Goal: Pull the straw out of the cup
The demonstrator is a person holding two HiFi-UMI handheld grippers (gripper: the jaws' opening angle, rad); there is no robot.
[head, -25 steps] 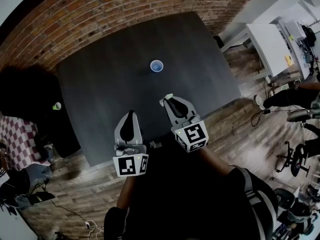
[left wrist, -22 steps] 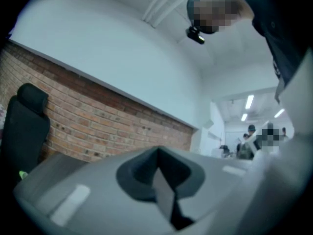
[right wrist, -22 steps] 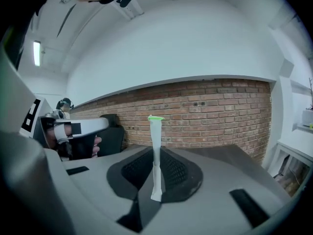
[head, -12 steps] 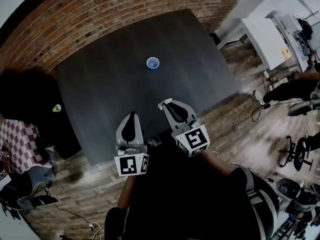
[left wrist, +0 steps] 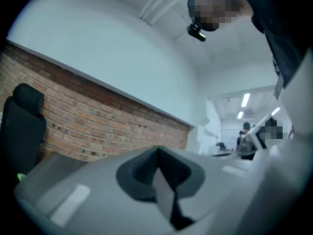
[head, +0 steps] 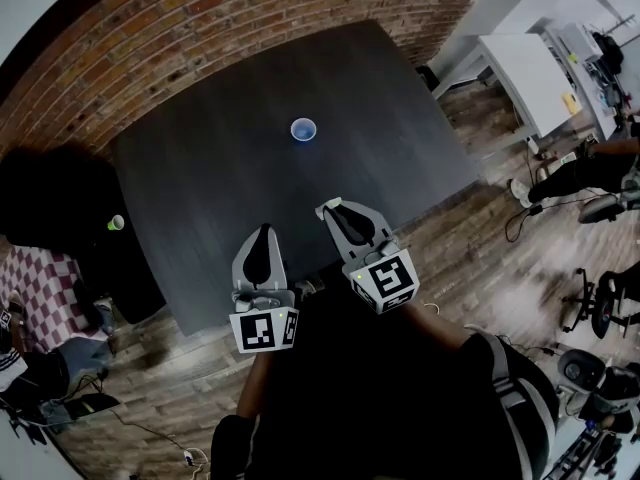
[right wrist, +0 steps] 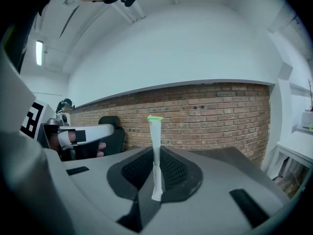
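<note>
Right hand-held gripper point(head: 334, 211) farther from cup point(head: 303, 129)

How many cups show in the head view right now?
2. A blue cup stands alone on the dark table; a small green one, likely a cup, sits beyond the table's left edge by the dark chair. Others may be hidden.

This looks like an open-plan office or lab workspace. A bare brick wall point(head: 200, 18) runs along the far side of a dark table point(head: 250, 198). The plank floor point(head: 480, 228) carries loose cables point(head: 150, 430). White desks point(head: 525, 78) and a wheeled office chair point(head: 597, 313) stand at right, under ceiling strip lights point(left wrist: 244, 100).
</note>
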